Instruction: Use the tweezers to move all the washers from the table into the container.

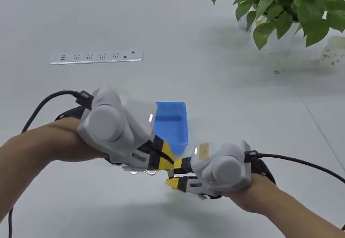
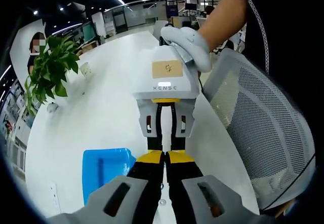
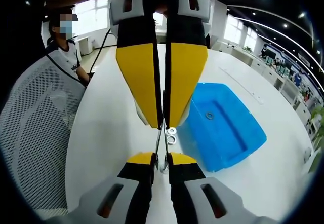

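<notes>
right gripper view: nearest, the right claw [image 3: 162,159] has its yellow-tipped black pads drawn in on the thin steel tweezers [image 3: 162,145], grasping them. the bare metal legs run straight up into the left claw [image 3: 163,123], which meets it tip to tip. its broad, smooth yellow pads are pressed to a hairline slit, clenched on the tweezers' other end. just beside the tweezers, two flat ring washers [image 3: 171,132] lie touching each other on the glossy white worktop [image 3: 109,148], close to the near wall of the container [image 3: 202,155]. this is a shallow blue plastic tray with rounded corners, and a third washer [image 3: 209,115] lies on its floor. a grey mesh chair [image 3: 35,133] stands at the worktop's near edge. head view: beyond the container the worktop lies open to a flat white power strip [image 1: 97,57] and a leafy green plant [image 1: 280,4] at the far right.
</notes>
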`<move>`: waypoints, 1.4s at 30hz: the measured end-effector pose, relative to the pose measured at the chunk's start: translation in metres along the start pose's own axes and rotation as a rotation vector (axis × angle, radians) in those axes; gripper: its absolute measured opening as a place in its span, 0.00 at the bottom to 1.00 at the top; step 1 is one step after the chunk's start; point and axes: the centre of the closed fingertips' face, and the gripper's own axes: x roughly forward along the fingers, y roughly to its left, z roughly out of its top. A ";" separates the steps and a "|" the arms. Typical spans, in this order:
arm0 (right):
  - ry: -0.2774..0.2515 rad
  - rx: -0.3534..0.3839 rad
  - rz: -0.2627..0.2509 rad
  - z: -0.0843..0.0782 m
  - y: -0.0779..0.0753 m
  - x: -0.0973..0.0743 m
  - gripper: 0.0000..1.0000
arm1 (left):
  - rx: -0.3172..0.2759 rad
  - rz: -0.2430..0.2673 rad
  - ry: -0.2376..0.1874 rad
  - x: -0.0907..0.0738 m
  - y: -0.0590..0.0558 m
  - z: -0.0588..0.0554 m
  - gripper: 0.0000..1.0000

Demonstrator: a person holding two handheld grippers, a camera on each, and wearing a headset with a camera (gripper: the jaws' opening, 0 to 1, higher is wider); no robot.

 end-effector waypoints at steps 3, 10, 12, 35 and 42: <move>0.003 0.000 0.000 -0.001 0.000 0.000 0.12 | 0.002 0.001 0.003 0.001 0.000 0.000 0.05; 0.001 0.017 -0.002 -0.001 -0.001 -0.001 0.12 | -0.002 0.003 -0.006 0.002 0.003 0.002 0.05; 0.002 0.022 -0.002 -0.001 -0.001 -0.001 0.12 | 0.000 0.002 -0.007 0.003 0.003 0.002 0.05; 0.004 0.056 0.003 -0.001 0.001 -0.002 0.10 | -0.001 -0.004 -0.008 0.002 0.002 0.003 0.05; 0.005 0.048 0.003 0.003 0.001 -0.004 0.10 | -0.003 -0.002 -0.010 -0.002 0.001 0.005 0.05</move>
